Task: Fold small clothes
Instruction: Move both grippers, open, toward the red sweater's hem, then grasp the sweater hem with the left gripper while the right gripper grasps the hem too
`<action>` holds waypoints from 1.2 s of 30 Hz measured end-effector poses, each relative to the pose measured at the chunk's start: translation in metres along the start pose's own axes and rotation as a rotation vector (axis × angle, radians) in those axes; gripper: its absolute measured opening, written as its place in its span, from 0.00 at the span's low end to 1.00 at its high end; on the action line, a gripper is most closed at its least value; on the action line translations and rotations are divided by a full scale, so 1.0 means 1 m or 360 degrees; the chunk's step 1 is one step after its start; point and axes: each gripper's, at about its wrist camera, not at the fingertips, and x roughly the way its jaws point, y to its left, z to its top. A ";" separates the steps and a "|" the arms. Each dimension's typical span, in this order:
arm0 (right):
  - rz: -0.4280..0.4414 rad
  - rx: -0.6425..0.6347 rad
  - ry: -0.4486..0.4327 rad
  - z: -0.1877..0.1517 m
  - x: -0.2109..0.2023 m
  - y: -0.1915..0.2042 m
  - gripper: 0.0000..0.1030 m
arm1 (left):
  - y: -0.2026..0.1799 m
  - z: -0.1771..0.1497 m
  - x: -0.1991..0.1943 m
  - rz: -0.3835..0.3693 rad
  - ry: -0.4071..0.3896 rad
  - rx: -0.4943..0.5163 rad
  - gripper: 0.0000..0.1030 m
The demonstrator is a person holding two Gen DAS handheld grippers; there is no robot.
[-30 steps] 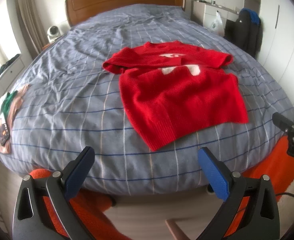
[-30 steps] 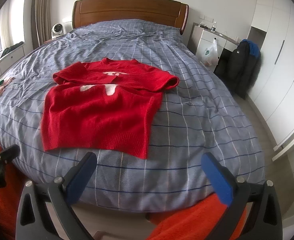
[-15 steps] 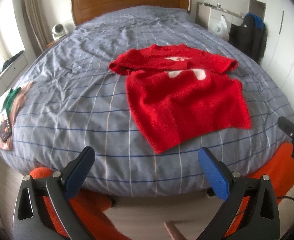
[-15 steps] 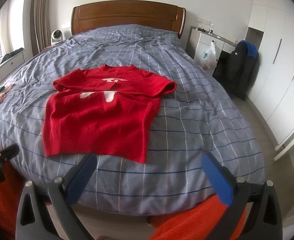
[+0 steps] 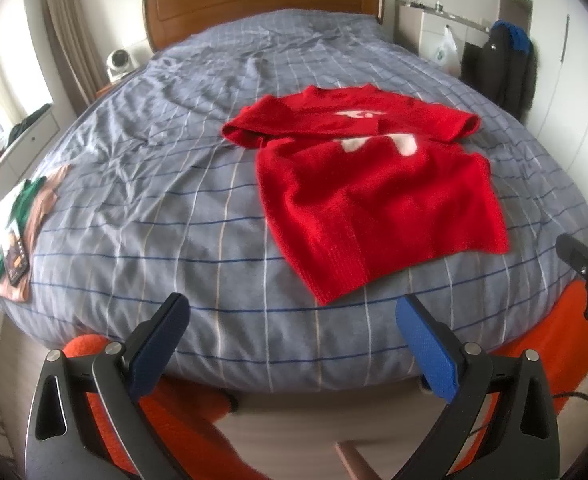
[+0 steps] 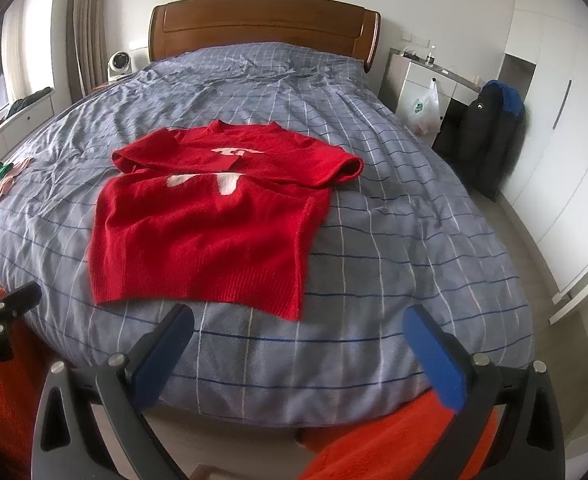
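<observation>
A small red knitted sweater [image 5: 373,188] with white marks lies flat on the grey checked bed [image 5: 154,208], its top part folded down over the body and its hem toward me. It also shows in the right wrist view [image 6: 210,224]. My left gripper [image 5: 294,340] is open and empty, off the near edge of the bed, left of the hem. My right gripper [image 6: 301,352] is open and empty, off the near edge, right of the hem.
A folded pile of green and pink clothes [image 5: 14,232] lies at the bed's left edge. An orange fabric [image 5: 553,340] lies below the bed's near edge. A wooden headboard [image 6: 262,28] stands at the far end. A dark jacket [image 6: 489,128] hangs at the right.
Both grippers have drawn back and risen slightly from the bed. The sweater has not moved. Both grippers stay open.
</observation>
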 end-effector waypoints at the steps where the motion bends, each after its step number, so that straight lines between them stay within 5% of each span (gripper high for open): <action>1: 0.0001 0.0000 0.0002 0.000 0.001 0.000 1.00 | 0.000 0.000 0.000 -0.0001 -0.0001 0.0000 1.00; 11: -0.0007 -0.0006 0.0025 -0.002 0.006 0.001 1.00 | -0.002 0.000 0.004 0.0006 0.0020 0.0019 1.00; 17: -0.0205 -0.0106 0.0075 -0.003 0.016 0.003 1.00 | 0.000 -0.002 0.010 0.0001 0.0049 0.0004 1.00; 28: -0.0203 -0.0118 0.0129 -0.009 0.025 0.000 1.00 | -0.002 -0.006 0.021 -0.0005 0.0112 0.0001 1.00; 34: -0.0198 -0.0175 0.0080 -0.011 0.034 -0.007 1.00 | 0.021 -0.008 0.068 -0.0056 0.0180 -0.0061 1.00; 36: -0.0306 -0.0240 0.0027 -0.012 0.048 -0.019 1.00 | 0.040 -0.006 0.097 -0.0157 0.0285 -0.0179 0.99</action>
